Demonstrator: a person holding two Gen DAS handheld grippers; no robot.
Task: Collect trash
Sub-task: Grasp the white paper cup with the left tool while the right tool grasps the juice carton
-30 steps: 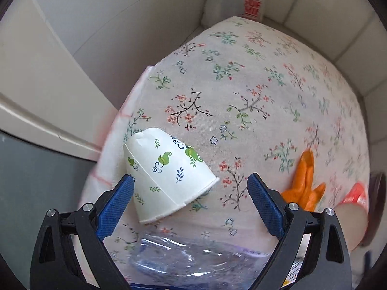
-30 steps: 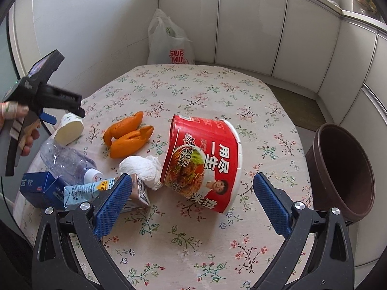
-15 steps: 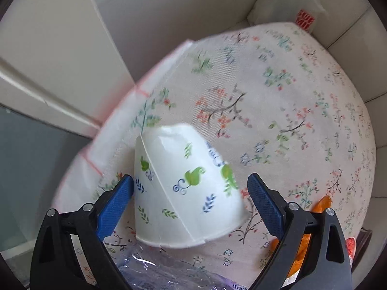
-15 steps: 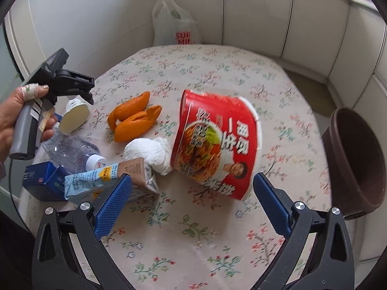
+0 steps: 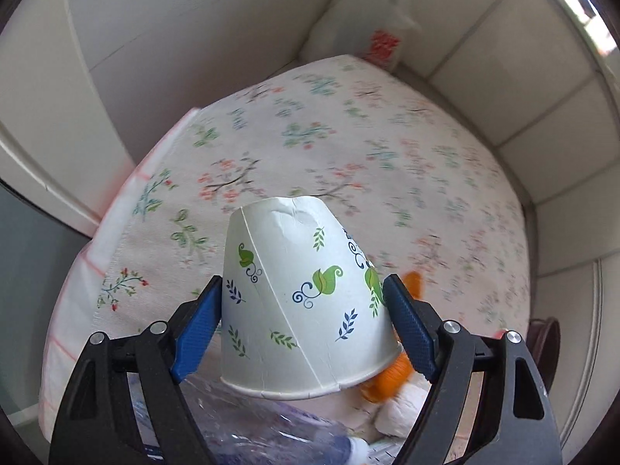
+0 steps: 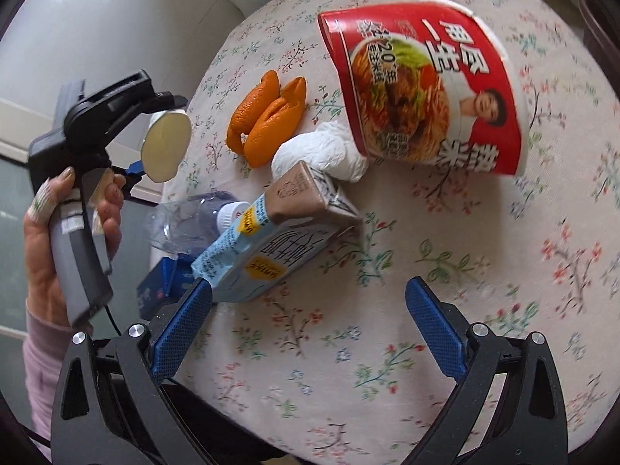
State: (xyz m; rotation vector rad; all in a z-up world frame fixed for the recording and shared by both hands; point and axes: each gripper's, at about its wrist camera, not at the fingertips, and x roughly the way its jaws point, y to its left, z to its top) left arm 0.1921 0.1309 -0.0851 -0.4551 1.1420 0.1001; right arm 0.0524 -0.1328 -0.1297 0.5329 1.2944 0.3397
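Note:
A white paper cup [image 5: 306, 294] with green and blue leaf prints sits upside down between my left gripper's [image 5: 302, 283] blue pads. Its jaws are closing and both pads press the cup's sides. In the right wrist view the cup [image 6: 166, 147] hangs off the cloth at the table's left edge, carried by the left gripper [image 6: 155, 135] in a person's hand [image 6: 42, 240]. My right gripper [image 6: 309, 286] is open over the floral tablecloth [image 6: 387, 348], nothing between its fingers. Its left fingertip is next to a milk carton [image 6: 279, 232].
A red instant-noodle tub [image 6: 426, 89] lies on its side, with orange peel [image 6: 267, 116], a crumpled tissue [image 6: 321, 155], a crushed plastic bottle [image 6: 186, 221] and a blue box [image 6: 162, 283] nearby. A white shopping bag [image 5: 372, 35] stands behind the table; a brown bin [image 5: 542, 345] stands right.
My left gripper closed from wide open onto the paper cup and raised it off the cloth. My right gripper dropped and rolled, coming closer to the milk carton.

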